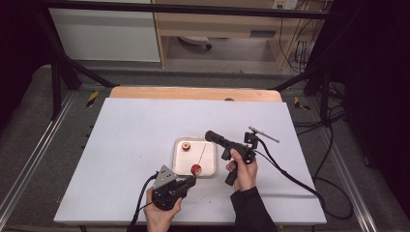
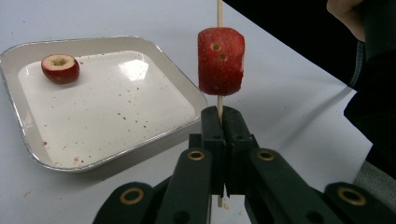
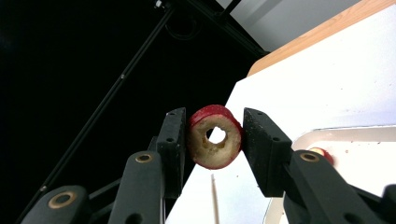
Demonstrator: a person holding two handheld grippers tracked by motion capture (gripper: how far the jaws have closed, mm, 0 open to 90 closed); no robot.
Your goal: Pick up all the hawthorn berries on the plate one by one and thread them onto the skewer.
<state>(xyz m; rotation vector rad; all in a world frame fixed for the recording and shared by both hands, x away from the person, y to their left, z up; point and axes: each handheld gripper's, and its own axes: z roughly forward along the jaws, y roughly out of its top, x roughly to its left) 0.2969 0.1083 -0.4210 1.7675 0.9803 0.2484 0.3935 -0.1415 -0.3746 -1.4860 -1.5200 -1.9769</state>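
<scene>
left gripper (image 2: 219,114) has its black jaws pressed together on a thin wooden skewer (image 2: 219,11), gripped just below a red-skinned fruit chunk (image 2: 221,60) threaded on it, above the near edge of a shallow square white tray (image 2: 184,86). right gripper (image 3: 212,140) pinches a red-skinned cored fruit ring (image 3: 215,136) between both pads, jaws part-open, raised over the white table (image 1: 130,135). a red fruit half (image 2: 60,68) lies in the tray's far corner.

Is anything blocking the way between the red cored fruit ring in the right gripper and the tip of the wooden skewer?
Nothing visible does. The red cored fruit ring sits above the thin wooden skewer, with only bare white table behind.
</scene>
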